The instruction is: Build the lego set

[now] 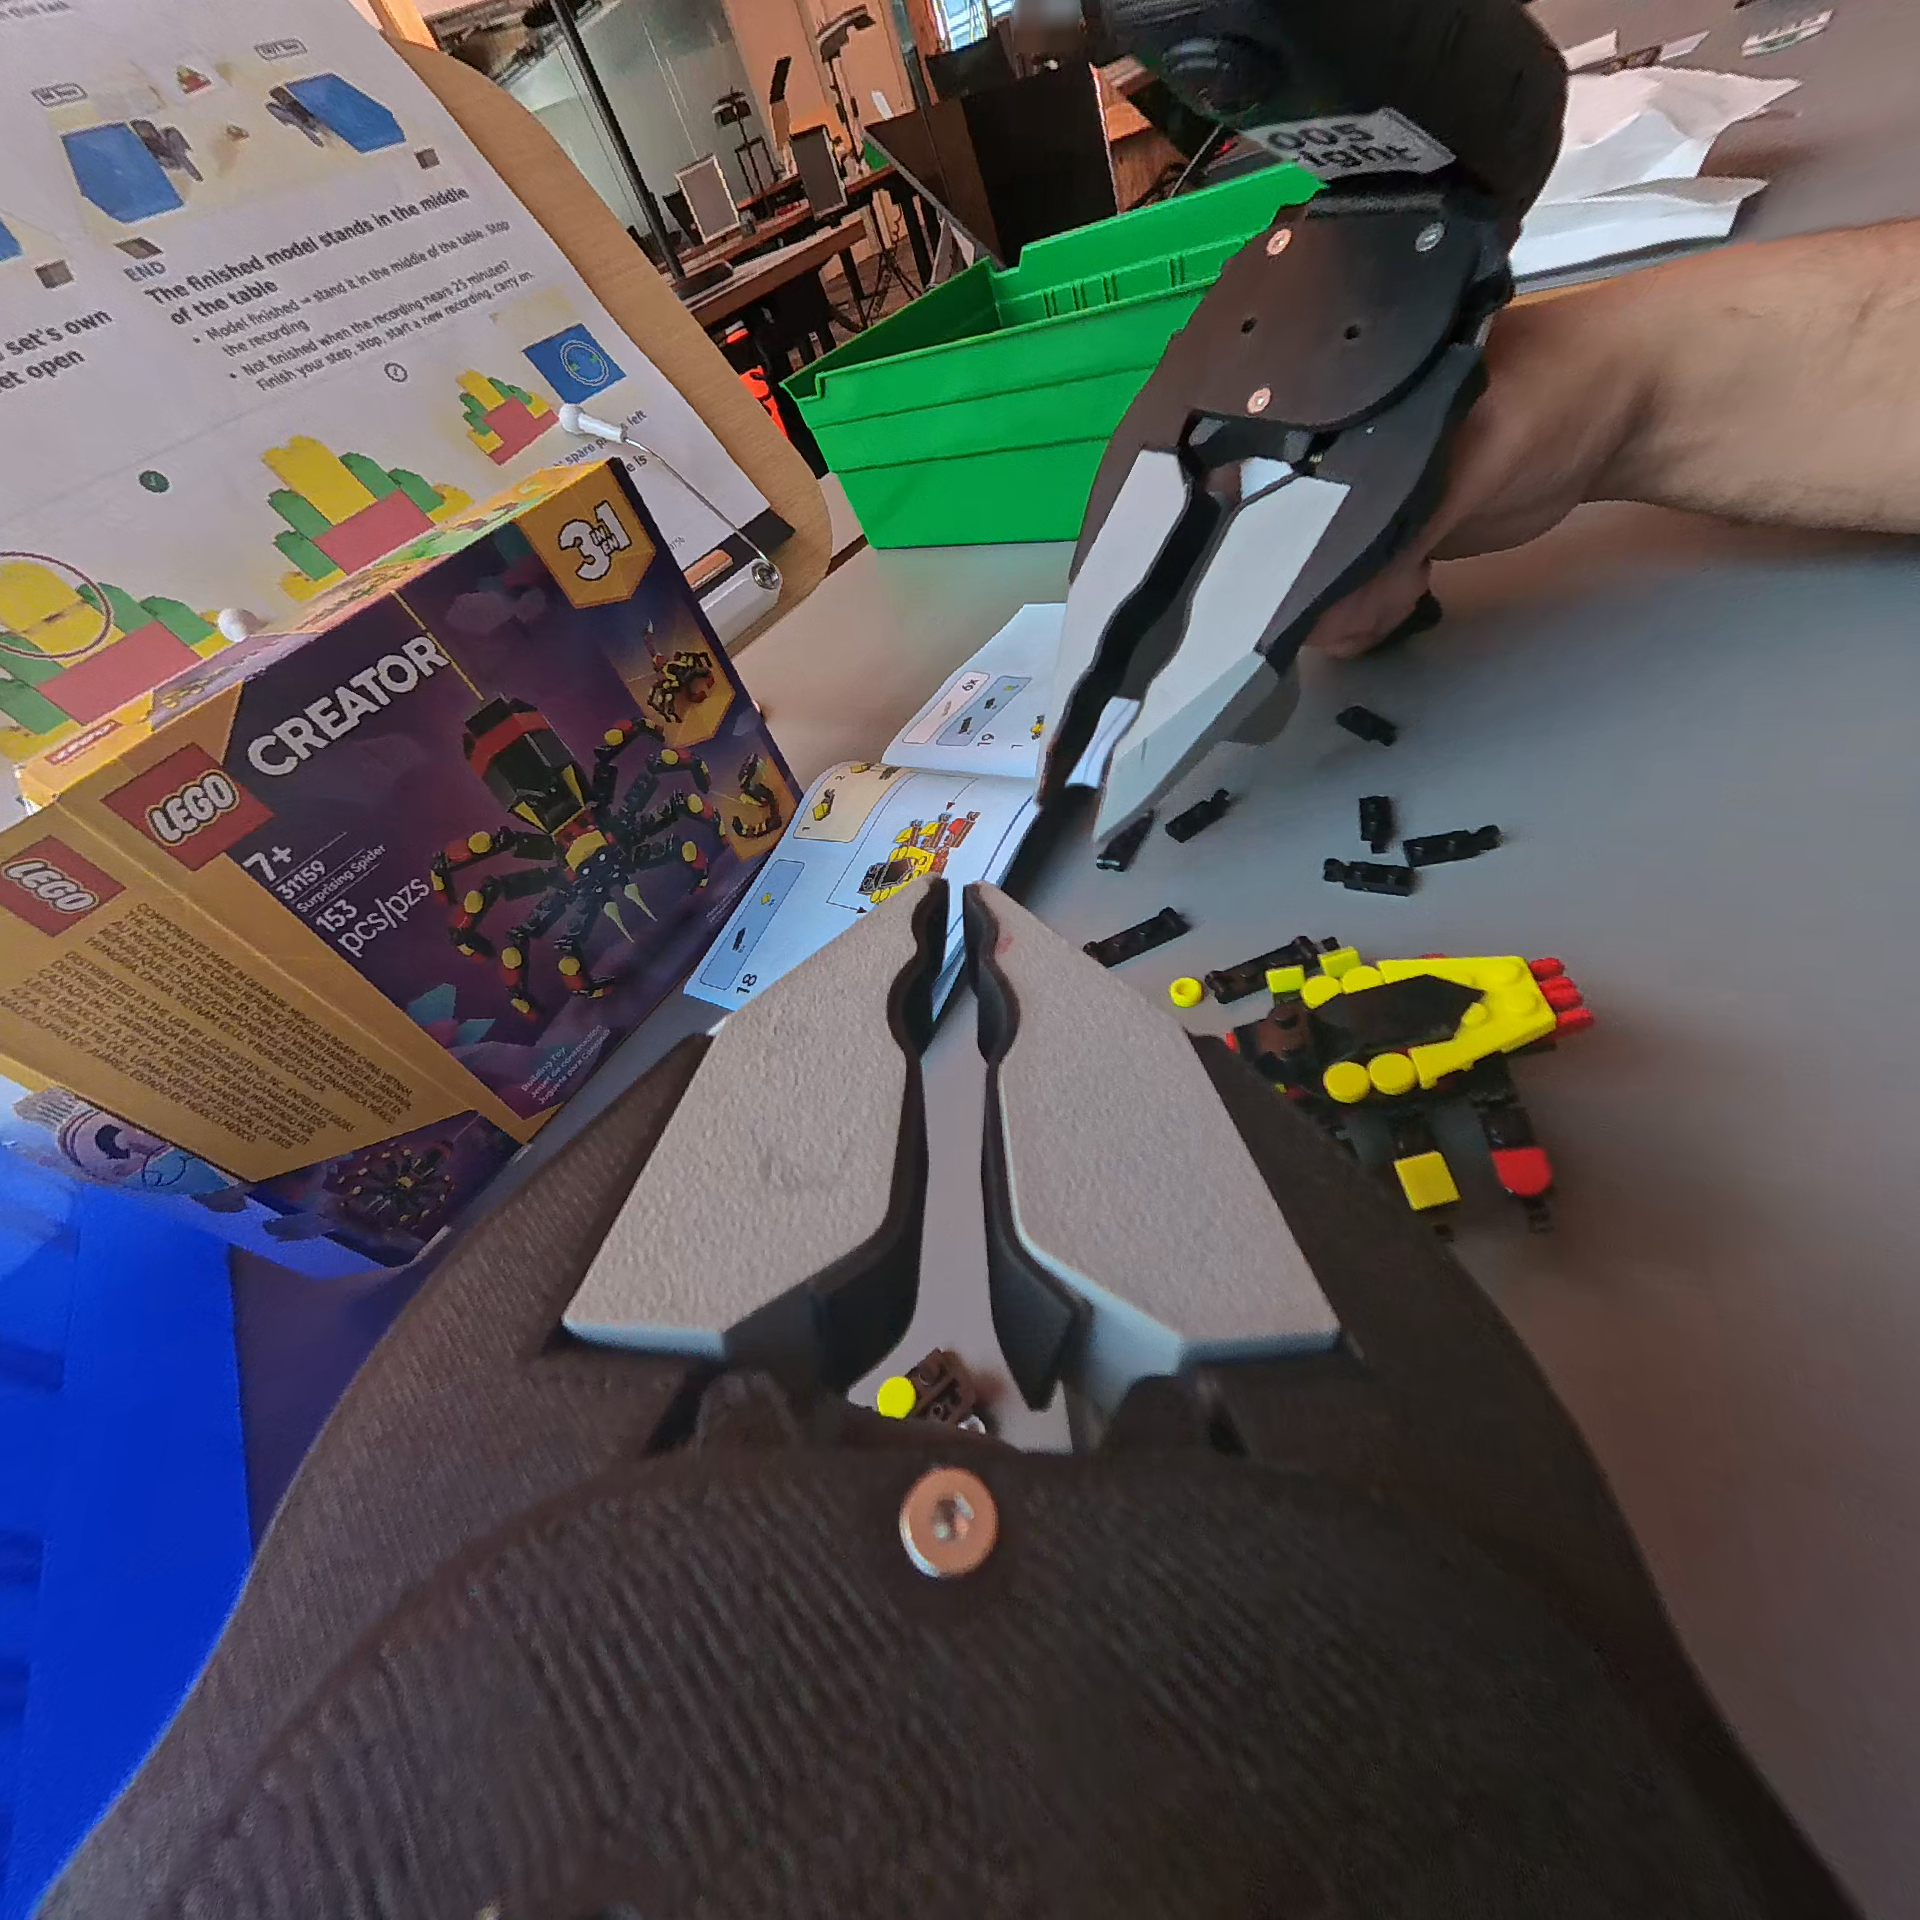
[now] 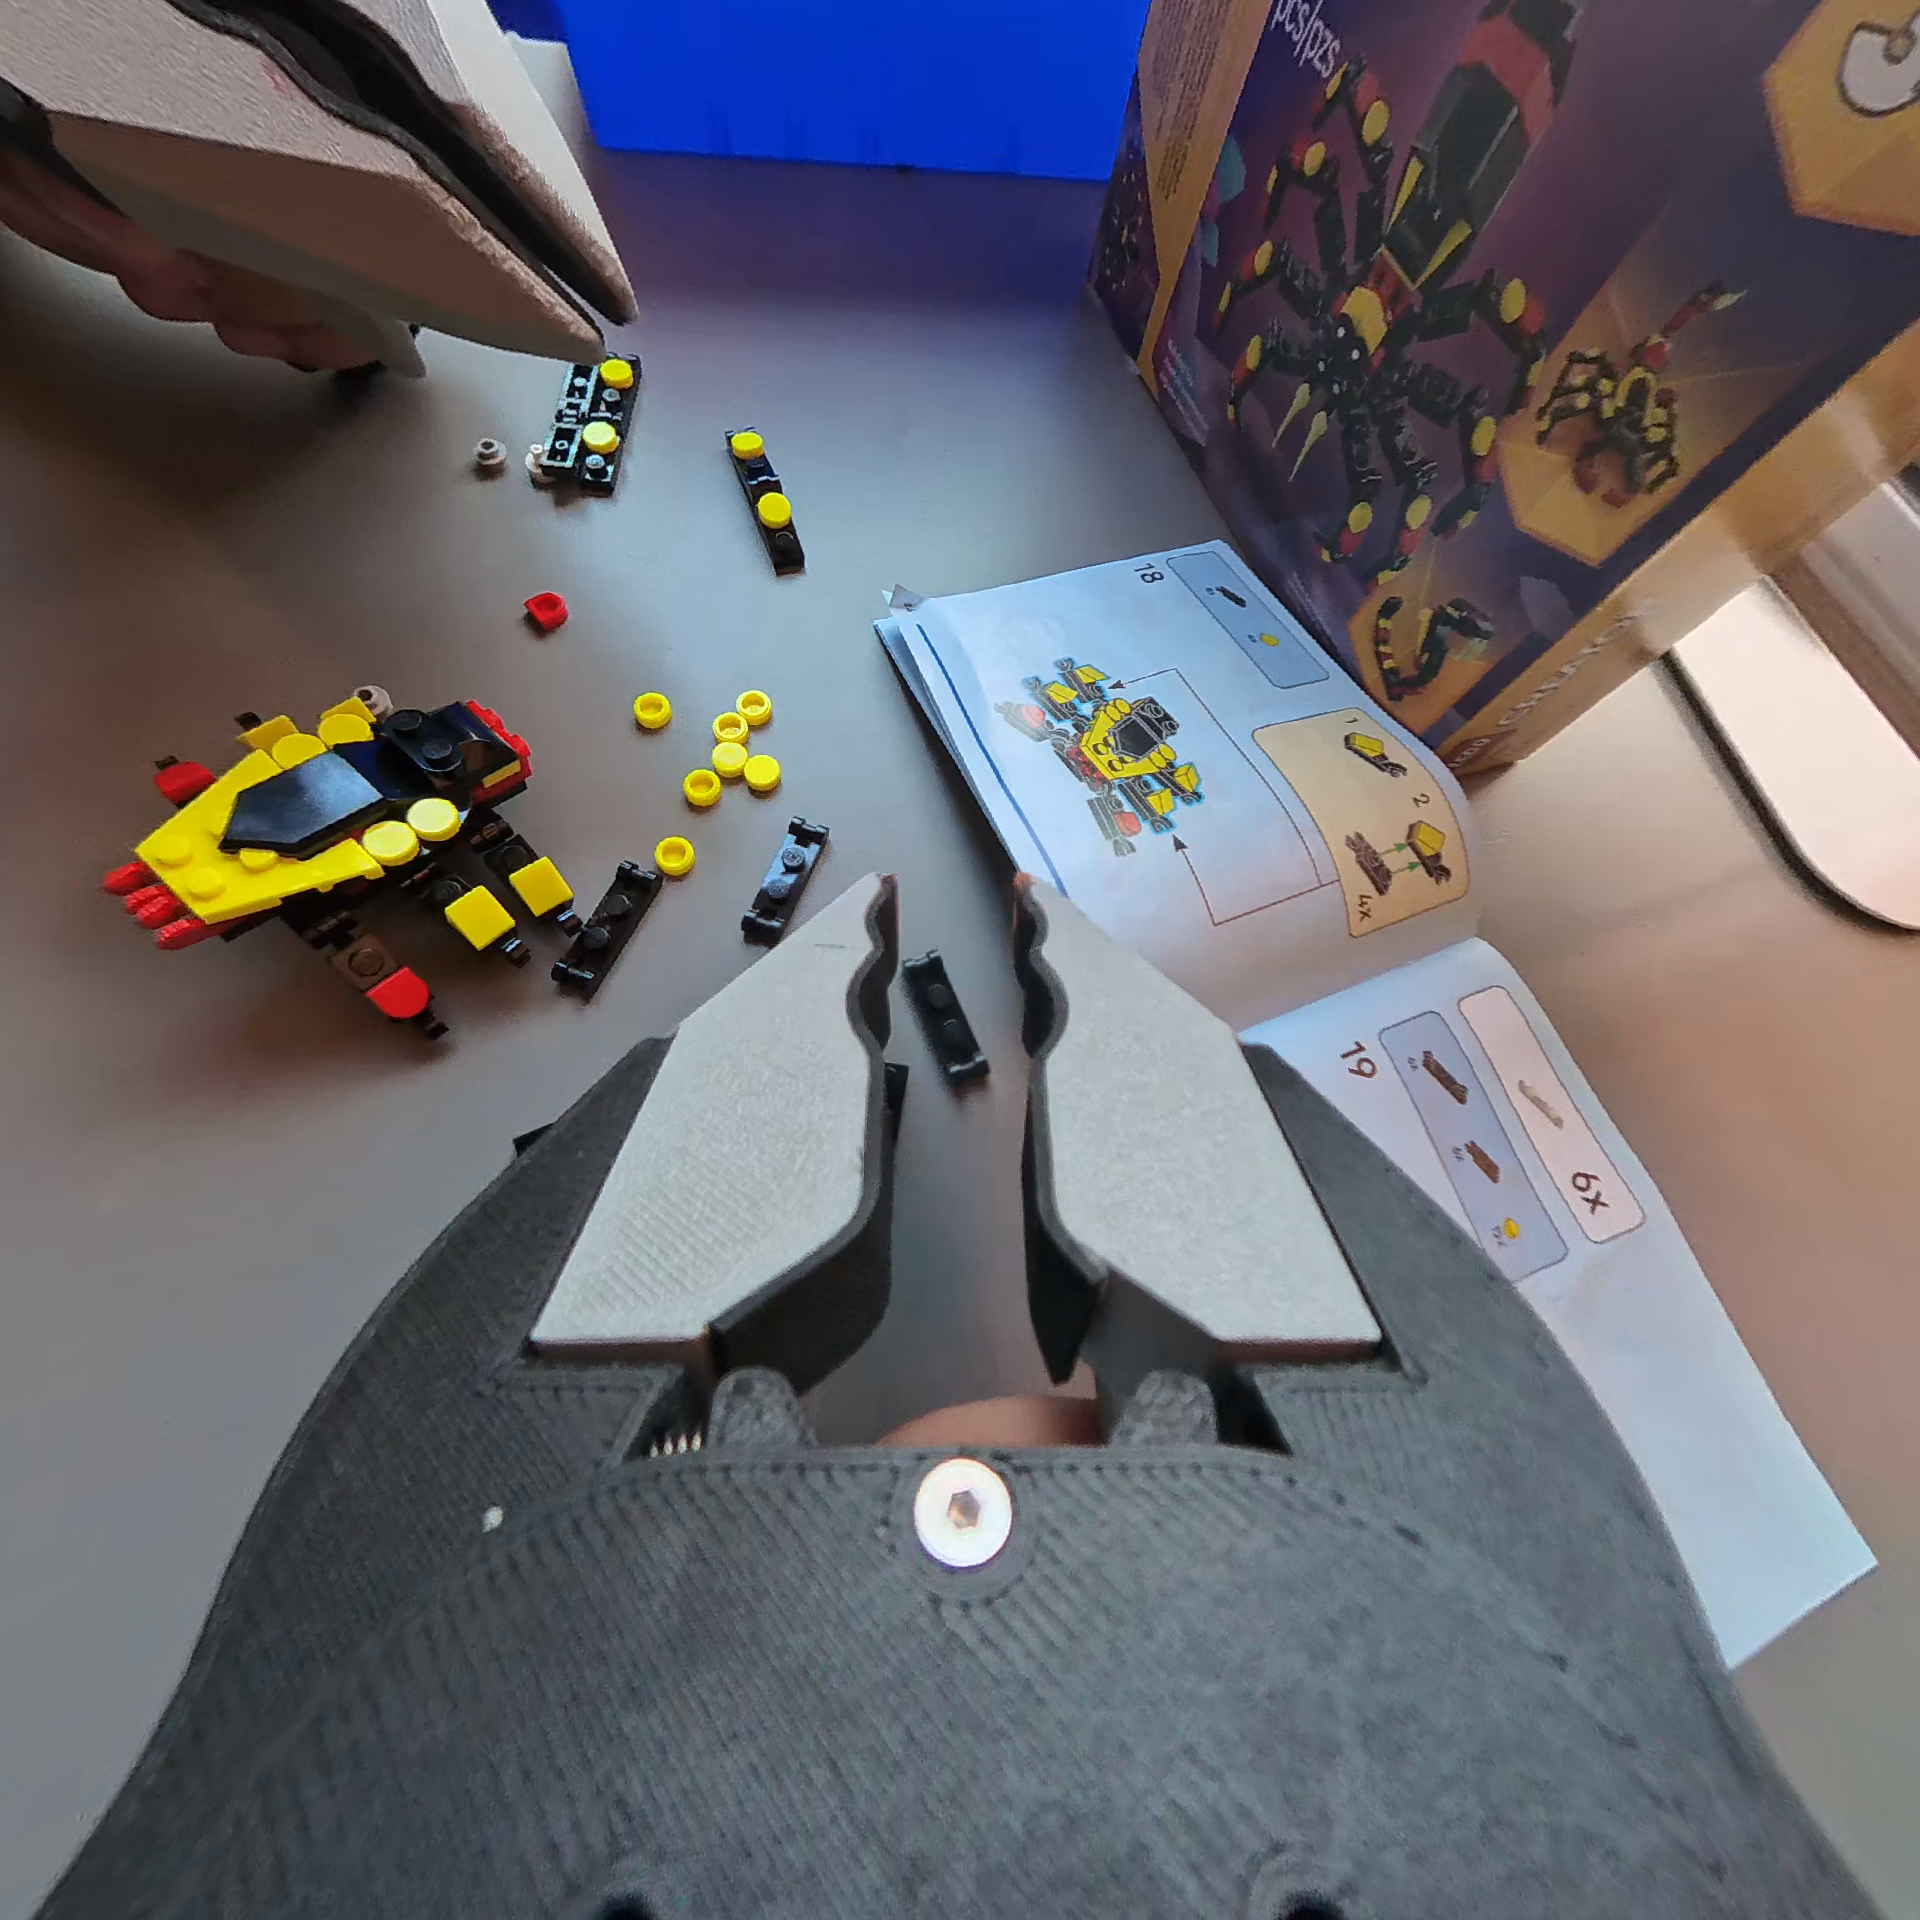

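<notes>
The partly built yellow, black and red model lies on the grey table; it also shows in the left wrist view. My right gripper is open, tips down at the table, with a small black plate lying between its fingers, apart from both. It shows from outside in the left wrist view. My left gripper is shut and empty. In the right wrist view its tips hover just above a black plate with yellow round tiles.
The open instruction booklet lies right of the loose parts, against the set's box. Several yellow round tiles, black plates and a small red piece are scattered about. A green bin stands behind and a blue bin at the left. My hands' fingertips stand some 10 cm from each other.
</notes>
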Available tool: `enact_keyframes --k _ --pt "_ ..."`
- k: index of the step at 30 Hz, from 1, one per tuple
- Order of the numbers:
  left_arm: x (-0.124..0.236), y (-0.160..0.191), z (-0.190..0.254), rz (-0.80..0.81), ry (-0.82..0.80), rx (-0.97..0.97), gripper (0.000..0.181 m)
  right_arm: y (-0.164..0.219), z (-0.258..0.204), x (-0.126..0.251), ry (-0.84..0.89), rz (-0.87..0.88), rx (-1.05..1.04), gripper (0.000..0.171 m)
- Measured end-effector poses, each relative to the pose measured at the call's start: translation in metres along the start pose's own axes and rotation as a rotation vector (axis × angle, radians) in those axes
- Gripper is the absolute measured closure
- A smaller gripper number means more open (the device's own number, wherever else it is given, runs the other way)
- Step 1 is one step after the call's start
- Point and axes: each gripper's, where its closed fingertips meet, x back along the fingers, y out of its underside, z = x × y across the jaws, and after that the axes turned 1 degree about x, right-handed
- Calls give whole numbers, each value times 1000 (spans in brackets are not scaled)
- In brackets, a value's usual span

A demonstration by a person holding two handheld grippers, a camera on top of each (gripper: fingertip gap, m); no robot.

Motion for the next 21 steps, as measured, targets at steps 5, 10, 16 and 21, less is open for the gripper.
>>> enact_keyframes --k 5,10,16,21 --pt "0 0 0 1 2 -1 181 -4 11 12 55 21 8 154" --pt "0 0 1 1 2 -8 181 -8 36 31 161 83 -18 157" --pt "1 0 0 1 -2 -3 181 -18 61 59 271 223 -91 162" --pt "0 1 0 -3 -1 -3 181 0 40 52 155 129 -55 158"
